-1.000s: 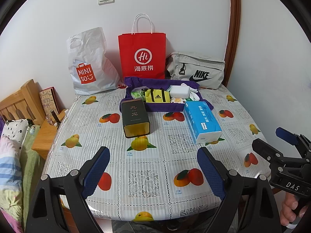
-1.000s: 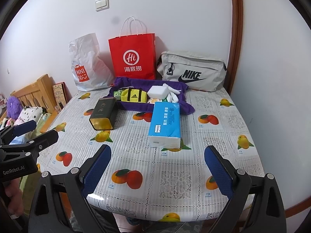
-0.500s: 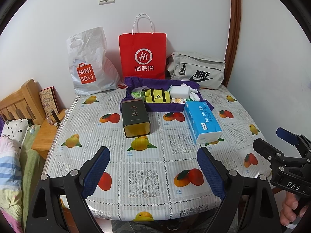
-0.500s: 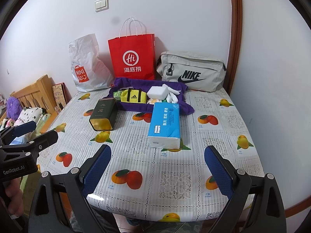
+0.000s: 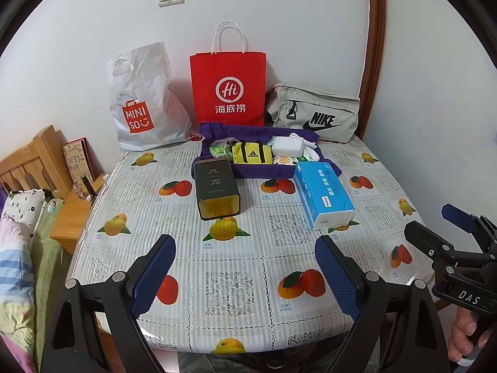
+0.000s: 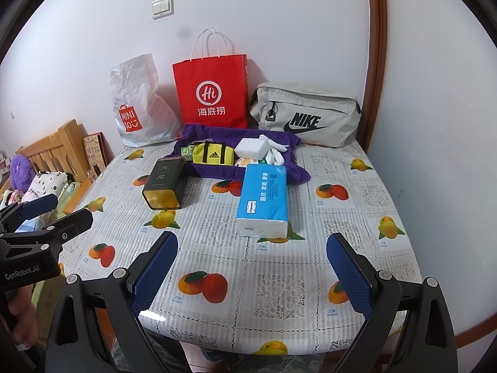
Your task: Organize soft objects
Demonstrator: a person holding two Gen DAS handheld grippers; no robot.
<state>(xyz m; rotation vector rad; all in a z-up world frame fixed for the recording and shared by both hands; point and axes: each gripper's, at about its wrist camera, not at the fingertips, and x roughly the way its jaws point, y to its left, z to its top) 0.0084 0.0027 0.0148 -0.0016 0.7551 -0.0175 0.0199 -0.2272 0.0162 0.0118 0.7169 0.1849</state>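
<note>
Both grippers hang over the counter's near edge with nothing between their jaws: the left gripper (image 5: 245, 275) stands wide open, and the right gripper (image 6: 253, 275) is spread just as wide.

The blue tissue pack (image 6: 264, 197) lies flat near the middle of the counter, toward its right side, its far end just beside the purple cloth tray (image 6: 217, 172). It is probably light and squashy, with a slick plastic wrapper, so the likely best hold is across its narrow width at mid-length; a pinch at one end could let it sag or slide.

The tray sits toward the far edge, in front of the red paper bag (image 6: 211, 93). In it lie a yellow pouch (image 6: 214, 154), a white sponge block (image 6: 251, 148) and white gloves (image 6: 276, 150). All look soft and light. The gloves are limp and would bunch up when taken.

The dark tin (image 5: 216, 189) lies on its side left of the pack, open end toward the near edge. It looks rigid and smooth.
</note>
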